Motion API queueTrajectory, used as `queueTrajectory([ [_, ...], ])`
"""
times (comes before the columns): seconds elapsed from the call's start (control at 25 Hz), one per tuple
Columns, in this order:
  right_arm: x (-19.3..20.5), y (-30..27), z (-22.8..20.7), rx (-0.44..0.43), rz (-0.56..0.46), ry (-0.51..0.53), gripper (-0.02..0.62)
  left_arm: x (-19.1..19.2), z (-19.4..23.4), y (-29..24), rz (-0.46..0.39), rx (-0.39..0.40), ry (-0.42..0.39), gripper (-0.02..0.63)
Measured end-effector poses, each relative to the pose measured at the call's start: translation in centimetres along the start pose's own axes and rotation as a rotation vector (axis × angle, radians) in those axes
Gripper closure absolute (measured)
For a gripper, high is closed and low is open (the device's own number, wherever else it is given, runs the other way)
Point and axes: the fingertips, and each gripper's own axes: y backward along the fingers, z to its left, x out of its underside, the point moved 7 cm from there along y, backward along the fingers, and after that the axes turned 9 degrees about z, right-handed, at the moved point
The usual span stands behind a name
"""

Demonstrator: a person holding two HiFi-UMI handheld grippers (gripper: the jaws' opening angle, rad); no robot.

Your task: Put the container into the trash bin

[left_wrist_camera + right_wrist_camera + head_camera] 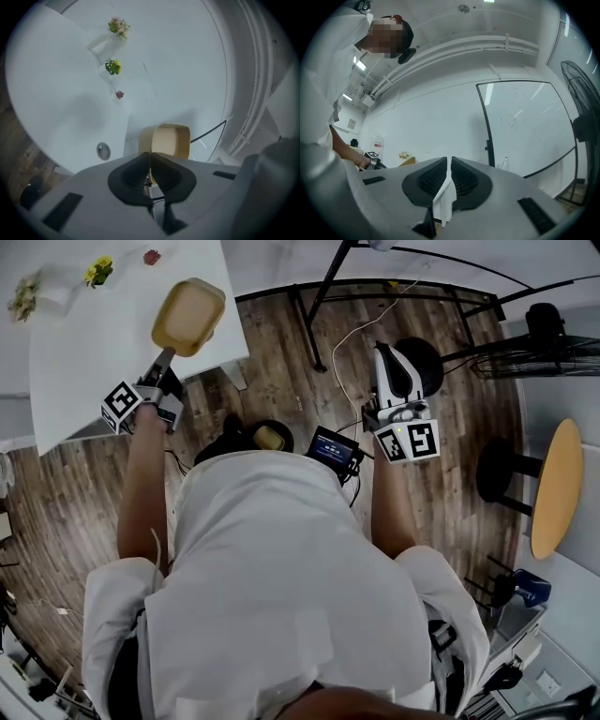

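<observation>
In the head view my left gripper (pixel 167 357) is shut on the rim of a tan, rounded-square container (pixel 189 315), held out over the corner of the white table (pixel 84 371). The left gripper view shows the jaws of that gripper (pixel 150 157) pinched on the near wall of the container (pixel 169 140), whose open inside faces the camera. My right gripper (pixel 389 360) reaches out over the wooden floor, shut on a thin white folded piece (pixel 444 200). That piece hangs between the ribbed pads (pixel 431 179). I cannot pick out a trash bin with certainty.
Small flower sprigs (pixel 98 270) lie on the table's far side. A dark round thing holding something yellow (pixel 270 437) sits on the floor by my body. A black stool (pixel 427 360), a fan (pixel 548 343), a whiteboard stand (pixel 525 126) and a round wooden table (pixel 558 486) are to the right.
</observation>
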Motion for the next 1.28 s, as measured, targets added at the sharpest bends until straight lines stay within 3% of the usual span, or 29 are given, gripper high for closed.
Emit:
queueTrajectory([
  [0.28, 2.8, 7.1, -2.9, 0.016, 0.023, 0.024, 0.546, 7.8, -1.3, -1.2, 0.072, -0.013, -0.03, 0.586],
  [0.44, 4.8, 10.7, -4.9, 0.013, 0.051, 0.027, 0.545, 12.6, -1.0, -1.5, 0.103, -0.074, -0.026, 0.586],
  [0.6, 6.8, 14.0, -6.1, 0.007, 0.091, 0.034, 0.545, 17.7, -1.7, -1.0, 0.132, -0.049, -0.009, 0.586],
  [0.76, 8.6, 16.1, -6.1, -0.027, 0.118, 0.003, 0.545, 21.6, -1.6, 0.8, 0.166, -0.102, -0.031, 0.586],
  [1.0, 11.8, 16.4, -3.6, -0.093, 0.185, -0.065, 0.545, 25.6, 0.4, 3.3, 0.221, -0.166, -0.006, 0.586],
  [1.28, 15.9, 10.9, -1.9, -0.146, 0.286, -0.083, 0.545, 26.2, 6.1, 2.7, 0.3, -0.227, 0.051, 0.586],
])
